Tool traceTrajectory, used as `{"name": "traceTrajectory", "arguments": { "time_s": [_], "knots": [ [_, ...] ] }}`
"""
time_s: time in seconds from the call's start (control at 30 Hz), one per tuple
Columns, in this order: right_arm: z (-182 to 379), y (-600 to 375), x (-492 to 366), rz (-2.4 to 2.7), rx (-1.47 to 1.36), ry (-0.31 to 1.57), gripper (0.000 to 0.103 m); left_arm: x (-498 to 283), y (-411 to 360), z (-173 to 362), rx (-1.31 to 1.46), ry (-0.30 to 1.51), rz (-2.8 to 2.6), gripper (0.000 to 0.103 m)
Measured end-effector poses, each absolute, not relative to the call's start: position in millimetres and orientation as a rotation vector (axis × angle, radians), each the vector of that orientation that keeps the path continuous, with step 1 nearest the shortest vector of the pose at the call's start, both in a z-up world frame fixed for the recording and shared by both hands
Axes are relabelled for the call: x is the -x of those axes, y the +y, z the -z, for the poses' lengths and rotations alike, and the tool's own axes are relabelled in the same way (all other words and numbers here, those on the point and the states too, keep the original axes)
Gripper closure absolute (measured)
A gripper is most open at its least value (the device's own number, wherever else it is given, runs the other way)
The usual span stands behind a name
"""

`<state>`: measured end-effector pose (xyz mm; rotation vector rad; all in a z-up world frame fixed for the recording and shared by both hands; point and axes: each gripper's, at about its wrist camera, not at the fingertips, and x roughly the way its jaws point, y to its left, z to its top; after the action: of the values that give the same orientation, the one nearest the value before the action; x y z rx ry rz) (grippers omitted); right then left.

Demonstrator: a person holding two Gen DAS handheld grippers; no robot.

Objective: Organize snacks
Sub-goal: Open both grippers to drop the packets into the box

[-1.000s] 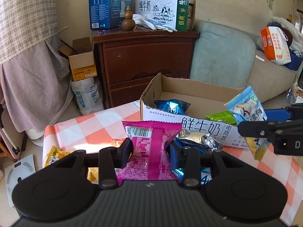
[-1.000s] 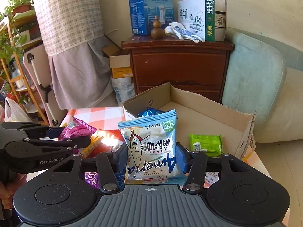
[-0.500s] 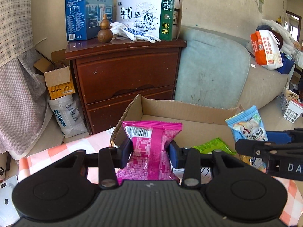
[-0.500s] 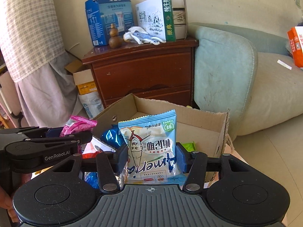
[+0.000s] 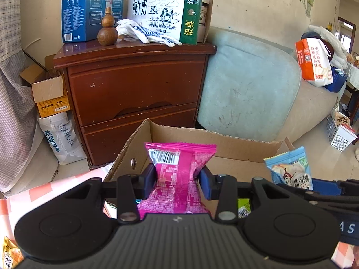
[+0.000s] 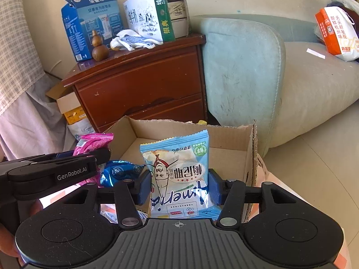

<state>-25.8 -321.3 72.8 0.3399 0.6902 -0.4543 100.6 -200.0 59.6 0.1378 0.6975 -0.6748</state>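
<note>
My left gripper (image 5: 177,177) grips a pink snack packet (image 5: 179,168) at its waist, above the near left corner of an open cardboard box (image 5: 235,148). Its jaws are opening, but the pads still press the packet. Over the same box (image 6: 228,139), my right gripper (image 6: 178,186) has a light-blue snack packet (image 6: 177,170) upright between its pads. Those jaws are opening too, with the pads still touching the packet. A dark blue foil packet (image 6: 119,170) and a green packet (image 5: 243,206) lie in the box.
A brown dresser (image 5: 134,89) with cartons on top stands behind the box, and a pale blue sofa cushion (image 5: 246,85) is to its right. The box rests on an orange-checked cloth (image 5: 44,192). A yellow snack packet (image 5: 9,253) lies at the near left.
Both grippers have carried their packets forward from over the table to above the box. The right gripper has rolled, so its view now tilts. Both packets stay between the pads.
</note>
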Motion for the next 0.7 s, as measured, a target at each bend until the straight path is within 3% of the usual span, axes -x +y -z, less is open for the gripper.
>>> {"name": "traceTrajectory", "arguments": {
  "time_s": [0.03,0.1,0.17,0.7],
  "knots": [
    [-71.4,-322.3,24.8,0.467,-0.344,0.685,0.050,-101.3,-201.6,-57.9,-0.133,0.704,0.669,0.055],
    [-69.0,-324.5,22.9,0.475,-0.355,0.690,0.048,-101.0,-201.5,-58.0,-0.129,0.699,0.666,0.034],
    [-68.3,-326.2,22.8,0.474,-0.374,0.688,0.044,-98.0,-199.3,-62.1,-0.132,0.671,0.659,0.027],
    [-76.6,-297.9,26.8,0.316,-0.331,0.710,0.041,-93.4,-149.1,-76.2,-0.147,0.703,0.590,0.023]
  ]
}}
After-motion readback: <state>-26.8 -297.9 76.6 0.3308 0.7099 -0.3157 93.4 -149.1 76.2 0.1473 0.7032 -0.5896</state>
